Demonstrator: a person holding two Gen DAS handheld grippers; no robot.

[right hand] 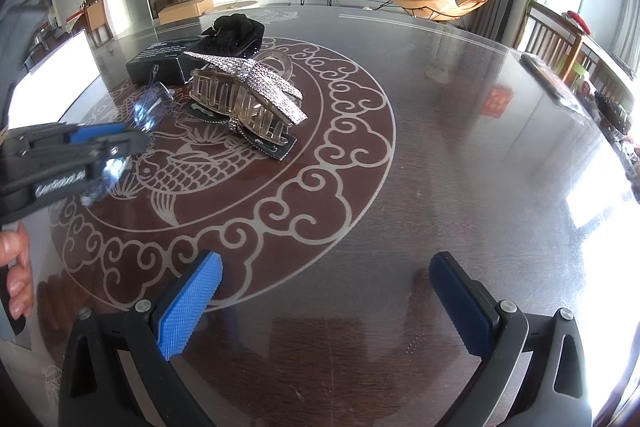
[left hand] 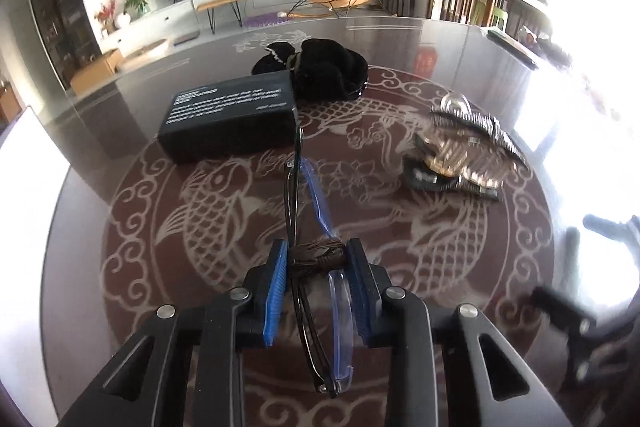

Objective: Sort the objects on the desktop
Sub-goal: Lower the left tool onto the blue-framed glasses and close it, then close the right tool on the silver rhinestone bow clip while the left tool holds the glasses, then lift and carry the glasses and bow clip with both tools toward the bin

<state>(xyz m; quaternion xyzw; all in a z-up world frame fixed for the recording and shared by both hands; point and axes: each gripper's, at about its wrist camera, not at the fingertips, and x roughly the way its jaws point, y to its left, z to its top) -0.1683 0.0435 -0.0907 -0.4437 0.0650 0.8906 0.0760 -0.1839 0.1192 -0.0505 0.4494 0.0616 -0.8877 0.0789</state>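
Observation:
My left gripper [left hand: 316, 255] is shut on a folded pair of glasses [left hand: 341, 307] with a black frame and bluish lenses. A brown wound cord [left hand: 320, 254] sits between the pads at the tips. The glasses' arms point toward a black box [left hand: 232, 115]. From the right wrist view, the left gripper [right hand: 134, 141] holds the glasses [right hand: 154, 105] just above the round glass table [right hand: 440, 167]. A rhinestone hair claw [right hand: 248, 95] lies on other clips mid-table. A black furry hair piece [right hand: 236, 31] sits behind the box [right hand: 160, 61]. My right gripper [right hand: 326, 267] is open over bare table.
A person's hand [right hand: 16, 259] grips the left tool's handle at the left edge. A dark flat remote [right hand: 548, 75] and other small things lie at the table's far right rim. A bright white panel [right hand: 56, 75] stands beyond the left rim.

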